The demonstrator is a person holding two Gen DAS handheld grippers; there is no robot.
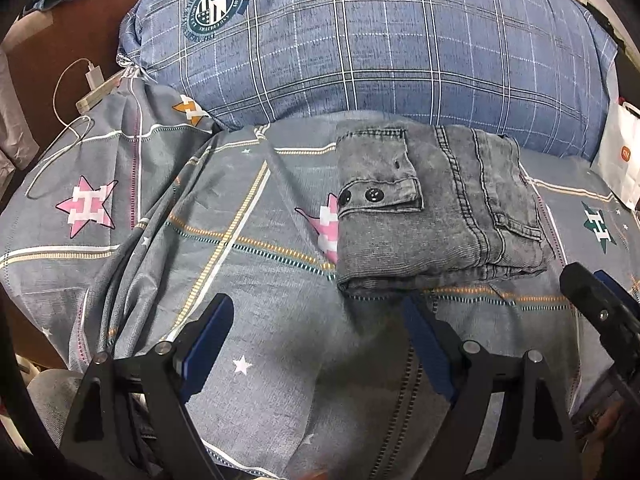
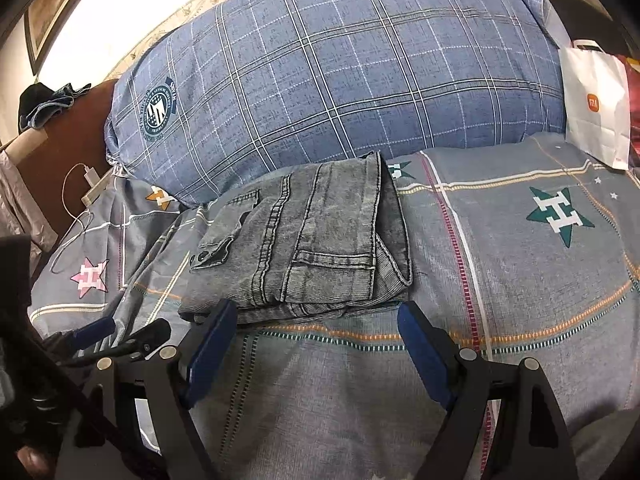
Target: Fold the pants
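Observation:
The grey denim pants [image 1: 436, 208] lie folded into a compact rectangular bundle on the grey patterned bedsheet [image 1: 248, 248], pocket flap with two black snaps on top. They also show in the right wrist view [image 2: 304, 244]. My left gripper [image 1: 316, 316] is open and empty, just in front of the bundle's near edge. My right gripper [image 2: 316, 320] is open and empty, its fingertips close to the bundle's near edge. The right gripper shows at the left view's right edge [image 1: 600, 308], and the left gripper at the right view's lower left [image 2: 120, 334].
A large blue plaid pillow [image 1: 380, 40] lies right behind the pants. A white paper bag [image 2: 596, 104] stands at the right. A white charger and cable [image 1: 94, 80] lie at the left by the brown headboard [image 1: 52, 68].

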